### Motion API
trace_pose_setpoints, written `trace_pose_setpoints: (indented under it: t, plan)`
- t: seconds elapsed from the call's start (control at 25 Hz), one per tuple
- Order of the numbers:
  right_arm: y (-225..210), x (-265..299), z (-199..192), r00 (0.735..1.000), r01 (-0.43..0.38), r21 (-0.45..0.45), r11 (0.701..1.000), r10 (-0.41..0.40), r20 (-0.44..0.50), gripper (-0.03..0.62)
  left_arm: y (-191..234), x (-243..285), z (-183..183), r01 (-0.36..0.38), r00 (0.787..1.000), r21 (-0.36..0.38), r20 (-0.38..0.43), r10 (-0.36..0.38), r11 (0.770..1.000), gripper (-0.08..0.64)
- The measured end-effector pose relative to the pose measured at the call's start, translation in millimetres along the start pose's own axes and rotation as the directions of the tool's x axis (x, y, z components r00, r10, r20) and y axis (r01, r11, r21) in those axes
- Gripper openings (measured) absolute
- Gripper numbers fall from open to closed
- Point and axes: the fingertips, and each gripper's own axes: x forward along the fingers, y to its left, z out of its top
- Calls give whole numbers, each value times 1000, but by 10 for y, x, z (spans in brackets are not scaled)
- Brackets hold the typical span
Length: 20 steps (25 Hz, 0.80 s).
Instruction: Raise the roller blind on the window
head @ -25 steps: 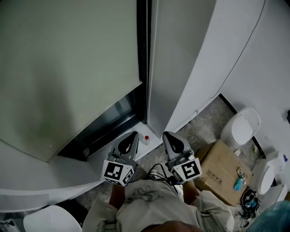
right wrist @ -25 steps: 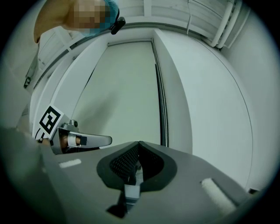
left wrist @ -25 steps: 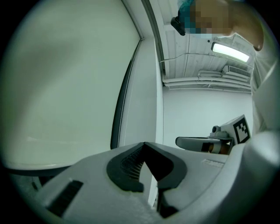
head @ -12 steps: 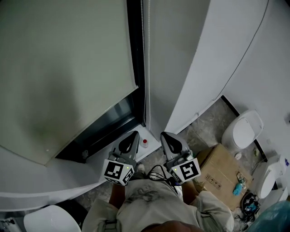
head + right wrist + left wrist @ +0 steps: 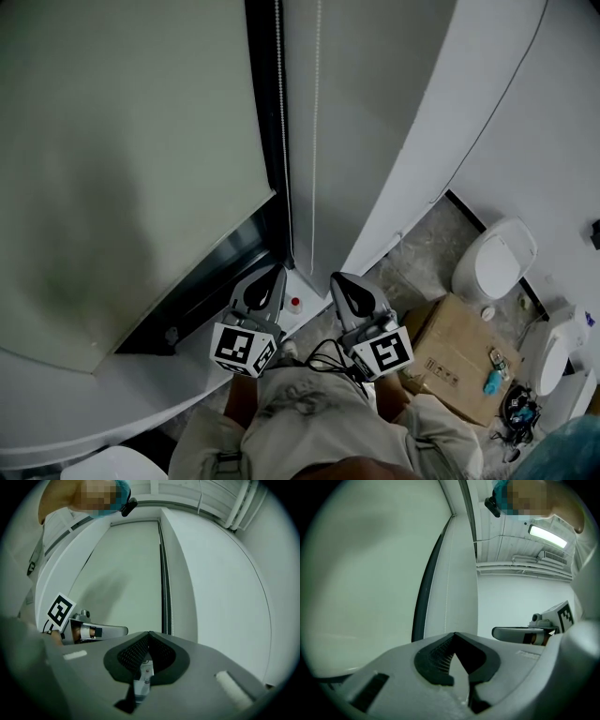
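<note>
The left gripper (image 5: 270, 279) and right gripper (image 5: 340, 284) sit side by side at the person's waist, each with its fingers pressed together on nothing. The roller blind (image 5: 122, 169) hangs ahead and to their left, well apart. A bead chain (image 5: 280, 131) runs down the dark frame beside it.

The head view is dim and evenly lit, with no glare. A broad soft shadow lies on the pale grey-green fabric roller blind (image 5: 122, 169) toward 8 o'clock. Both gripper views are fisheye: straight lines bow near the rim and the corners go black. In the left gripper view a long white ceiling strip lamp (image 5: 547, 536) glares at 2 o'clock. The grey plastic left tool (image 5: 453, 637) and grey plastic right tool (image 5: 149, 634) look soft at 6 o'clock.
</note>
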Motion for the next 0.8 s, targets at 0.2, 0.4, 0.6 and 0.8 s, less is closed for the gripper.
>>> trace_pose_setpoints:
  t: [0.2,0.4,0.6,0.8]
  plan:
    - [-72,209,-54,999,40,1,999,-40,-14,11,178,223,-17,48,999,5,-17,-48,999,8]
    - [-84,349,-48,996,81,3,997,-81,-26,11,296,391,-9,97,995,7,-26,-97,995,12]
    - [-86,427,-146,990,123,-2,992,-123,-65,11,384,555,23,141,990,25,-25,-140,990,21]
    - [-76,573,-138,989,142,1,990,-142,-46,11,506,713,27,165,986,24,-24,-164,986,33]
